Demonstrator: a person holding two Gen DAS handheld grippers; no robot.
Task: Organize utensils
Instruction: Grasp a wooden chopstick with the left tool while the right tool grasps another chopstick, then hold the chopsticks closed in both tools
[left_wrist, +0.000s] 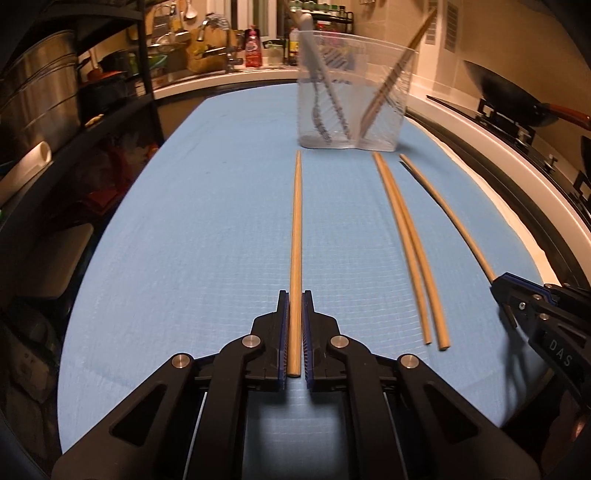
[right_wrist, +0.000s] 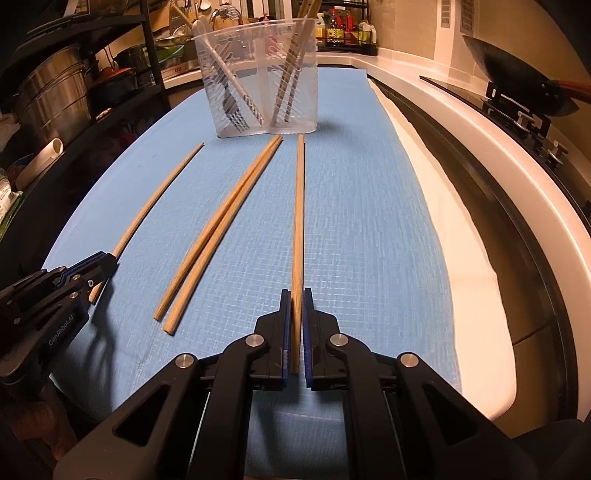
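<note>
Wood in both claws: clamping the long, pale, round left chopstick between the blue pads of the left gripper, jaws drawn in on its thick butt end. Likewise pinching the matching pale wooden right chopstick near its butt in the right gripper, jaws closed on it.

Probably lifting these next for the clear ribbed plastic holder. Gripping so far back is leaving a long lever, so keeping the squeeze firm, raising slowly, and tilting each stick upright before nearing the rim. Aiming for the right compartment, already holding chopsticks, rather than the left one with the fork and white-handled utensil.

Running lengthwise straight away from each camera, roughly parallel, on or barely above the blue woven mat; cannot tell which. Pointing tapered tips at the holder, stopping just short of its base, butts toward the person. Lying between them, untouched, a loose pair of wooden chopsticks, side by side, tips the same way.
</note>
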